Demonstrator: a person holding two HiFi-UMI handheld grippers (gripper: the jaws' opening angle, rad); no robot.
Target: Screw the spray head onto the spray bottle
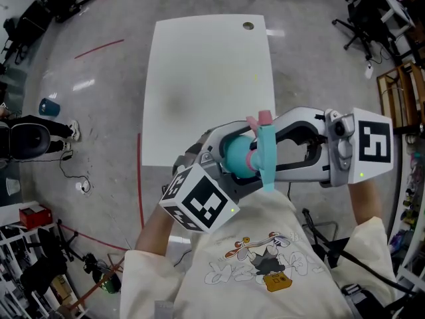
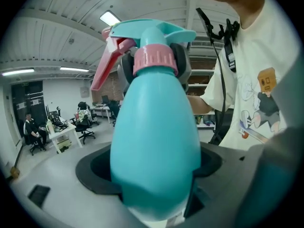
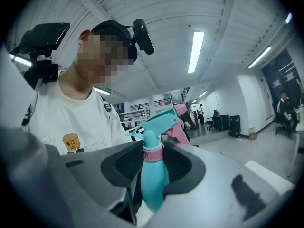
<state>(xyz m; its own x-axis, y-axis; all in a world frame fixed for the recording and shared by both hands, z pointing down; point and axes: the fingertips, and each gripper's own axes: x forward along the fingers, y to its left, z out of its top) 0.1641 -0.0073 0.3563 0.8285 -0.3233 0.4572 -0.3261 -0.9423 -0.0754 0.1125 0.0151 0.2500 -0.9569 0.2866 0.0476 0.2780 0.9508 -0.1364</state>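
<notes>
I hold a teal spray bottle (image 1: 232, 155) level in front of my chest, above the near edge of the white table (image 1: 199, 78). My left gripper (image 1: 229, 159) is shut on the bottle's fat body (image 2: 154, 141), which fills the left gripper view. The teal spray head (image 1: 267, 158) with its pink trigger (image 2: 107, 63) sits on the bottle's neck. My right gripper (image 1: 255, 153) comes in from the right, and its dark pads (image 2: 183, 63) close on the pink collar (image 3: 153, 154) from both sides. The spray head (image 3: 159, 122) rises above that collar in the right gripper view.
The table has a round cable hole (image 1: 248, 26) at its far edge. A blue cup (image 1: 48, 106) stands on the floor at left, near a seated person (image 1: 30, 138). Chairs and shelves (image 1: 398, 92) line the right side, and racks (image 1: 26, 258) the lower left.
</notes>
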